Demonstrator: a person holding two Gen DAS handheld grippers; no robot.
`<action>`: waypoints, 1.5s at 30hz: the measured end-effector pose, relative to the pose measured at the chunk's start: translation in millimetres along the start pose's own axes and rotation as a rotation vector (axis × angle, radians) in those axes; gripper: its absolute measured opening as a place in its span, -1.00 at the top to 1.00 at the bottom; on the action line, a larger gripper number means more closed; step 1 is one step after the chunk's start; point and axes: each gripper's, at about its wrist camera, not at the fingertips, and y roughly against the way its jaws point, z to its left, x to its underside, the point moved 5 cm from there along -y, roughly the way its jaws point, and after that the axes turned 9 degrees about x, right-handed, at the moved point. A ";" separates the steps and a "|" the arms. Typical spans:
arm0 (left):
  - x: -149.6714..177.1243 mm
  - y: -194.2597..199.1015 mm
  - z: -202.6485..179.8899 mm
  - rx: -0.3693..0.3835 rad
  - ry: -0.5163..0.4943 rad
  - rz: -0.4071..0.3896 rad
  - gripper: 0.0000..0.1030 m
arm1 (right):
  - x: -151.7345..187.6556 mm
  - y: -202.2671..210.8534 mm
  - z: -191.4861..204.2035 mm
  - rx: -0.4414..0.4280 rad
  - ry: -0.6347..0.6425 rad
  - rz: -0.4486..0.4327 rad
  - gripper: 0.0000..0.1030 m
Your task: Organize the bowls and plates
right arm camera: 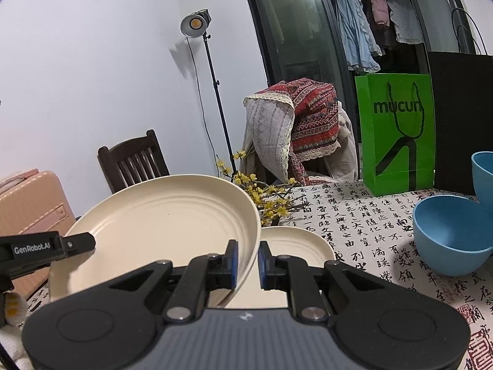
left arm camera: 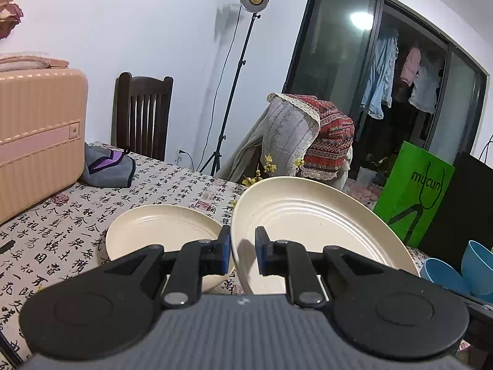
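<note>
A cream plate (left arm camera: pixel 311 215) is held up off the table, tilted, by both grippers. My left gripper (left arm camera: pixel 242 252) straddles its left rim with a small gap showing at the pads. My right gripper (right arm camera: pixel 247 263) straddles its right rim (right arm camera: pixel 172 225), also with a narrow gap. A second cream plate (left arm camera: pixel 160 231) lies flat on the calligraphy tablecloth below; it also shows in the right wrist view (right arm camera: pixel 295 249). Two blue bowls (right arm camera: pixel 450 234) sit to the right, one (right arm camera: pixel 483 172) behind the other. The left gripper's finger (right arm camera: pixel 74 243) shows at the plate's left edge.
A pink suitcase (left arm camera: pixel 37 135) stands on the table's left. A grey and purple cloth (left arm camera: pixel 107 166) lies beside it. A green paper bag (right arm camera: pixel 397 132) and a black bag (right arm camera: pixel 462 117) stand at the back right. Yellow flower sprigs (right arm camera: pixel 265 197) lie behind the plates.
</note>
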 end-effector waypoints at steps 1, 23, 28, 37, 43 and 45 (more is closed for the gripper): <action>0.0 1.3 -0.6 0.001 0.000 0.000 0.68 | 0.3 1.2 -0.8 0.000 0.000 0.000 0.75; 4.7 29.7 -18.1 0.014 0.001 -0.011 0.68 | 3.9 25.9 -16.2 0.007 -0.008 -0.012 0.74; 5.1 36.0 -22.2 0.017 -0.003 -0.014 0.68 | 4.3 32.3 -17.8 0.007 -0.012 -0.017 0.74; 8.9 45.2 -27.3 0.021 -0.011 -0.015 0.68 | 6.1 43.3 -21.8 0.014 -0.022 -0.023 0.74; 11.5 50.3 -30.4 0.023 -0.012 -0.015 0.68 | 7.7 49.3 -25.1 0.017 -0.026 -0.024 0.75; 12.8 53.4 -32.9 0.025 -0.013 -0.015 0.68 | 8.1 51.3 -27.3 0.018 -0.028 -0.025 0.75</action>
